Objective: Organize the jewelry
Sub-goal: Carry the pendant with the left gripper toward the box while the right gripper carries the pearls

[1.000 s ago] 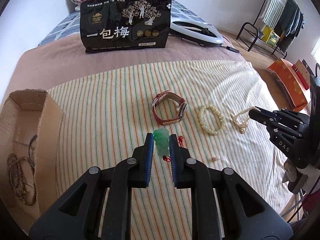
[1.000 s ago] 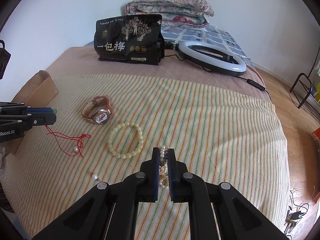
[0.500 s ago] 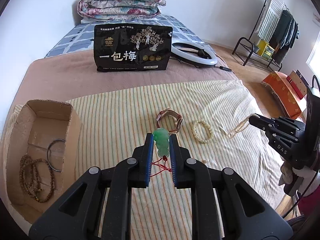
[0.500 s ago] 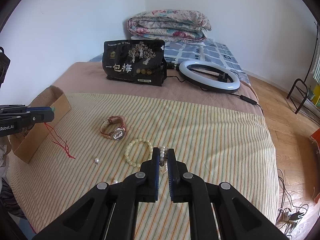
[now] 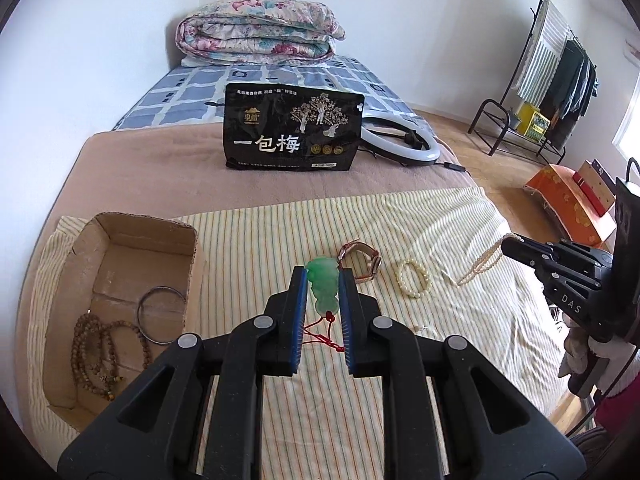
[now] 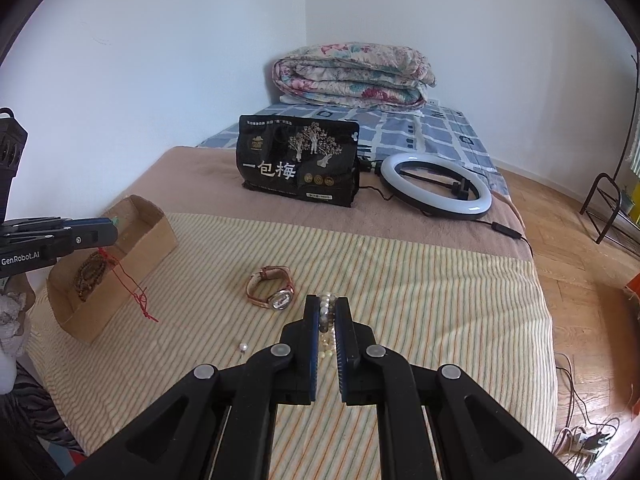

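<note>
My left gripper (image 5: 323, 276) is shut on a green jade pendant (image 5: 324, 290) held above the striped cloth (image 5: 280, 240); its red cord (image 5: 320, 334) dangles below. In the right wrist view that gripper (image 6: 108, 232) hangs near the cardboard box (image 6: 156, 244), the red cord (image 6: 132, 288) trailing down. My right gripper (image 6: 327, 306) is shut on a pearl strand (image 6: 324, 312), which hangs from its tips (image 5: 480, 262) in the left wrist view. A watch (image 5: 360, 266) and a cream bead bracelet (image 5: 414, 283) lie on the cloth. The box (image 5: 120, 224) holds wooden beads (image 5: 92, 352) and a metal bangle (image 5: 162, 314).
A black snack bag (image 5: 294, 132) stands behind the cloth, with a ring light (image 5: 404, 142) beside it and a folded quilt (image 5: 258, 32) at the head of the bed. A loose pearl (image 6: 242, 347) lies on the cloth. A clothes rack (image 5: 540, 92) and orange box (image 5: 568, 204) stand right.
Both grippers have risen and drawn back, lifting the pendant with its cord and the pearl strand off the cloth. The cardboard box has come fully into the left wrist view.
</note>
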`<act>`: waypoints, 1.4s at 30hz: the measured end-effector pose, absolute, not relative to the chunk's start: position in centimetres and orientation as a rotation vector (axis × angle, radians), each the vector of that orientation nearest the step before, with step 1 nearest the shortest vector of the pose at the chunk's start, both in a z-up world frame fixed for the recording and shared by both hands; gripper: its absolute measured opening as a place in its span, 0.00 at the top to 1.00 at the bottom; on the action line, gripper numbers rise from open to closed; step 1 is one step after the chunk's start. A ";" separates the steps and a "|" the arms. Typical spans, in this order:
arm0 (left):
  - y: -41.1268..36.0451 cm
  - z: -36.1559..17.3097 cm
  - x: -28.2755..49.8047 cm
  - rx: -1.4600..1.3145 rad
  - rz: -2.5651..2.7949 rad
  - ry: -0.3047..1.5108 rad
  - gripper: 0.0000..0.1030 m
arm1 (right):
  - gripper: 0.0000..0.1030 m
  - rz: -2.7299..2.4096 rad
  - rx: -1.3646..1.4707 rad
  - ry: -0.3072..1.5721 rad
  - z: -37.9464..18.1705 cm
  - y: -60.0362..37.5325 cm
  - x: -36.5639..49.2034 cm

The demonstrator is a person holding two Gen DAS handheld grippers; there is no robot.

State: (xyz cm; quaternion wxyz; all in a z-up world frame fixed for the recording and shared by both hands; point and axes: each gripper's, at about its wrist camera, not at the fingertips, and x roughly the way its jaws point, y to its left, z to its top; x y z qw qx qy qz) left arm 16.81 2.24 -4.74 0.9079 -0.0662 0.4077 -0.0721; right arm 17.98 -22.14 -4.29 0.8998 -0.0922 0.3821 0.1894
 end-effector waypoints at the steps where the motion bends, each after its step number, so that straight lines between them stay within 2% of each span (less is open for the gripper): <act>1: 2.7 -4.5 16.6 -0.138 -0.144 0.836 0.86 | 0.95 0.399 -0.192 0.787 -4.1 -21.7 17.9; 23: 14.6 -2.3 13.4 -0.196 0.031 0.785 0.86 | 0.95 0.628 -0.204 0.737 -1.4 -7.6 17.1; 42: 20.5 -4.9 10.6 -0.198 0.135 0.845 0.86 | 0.95 0.779 -0.213 0.780 -3.7 3.1 16.8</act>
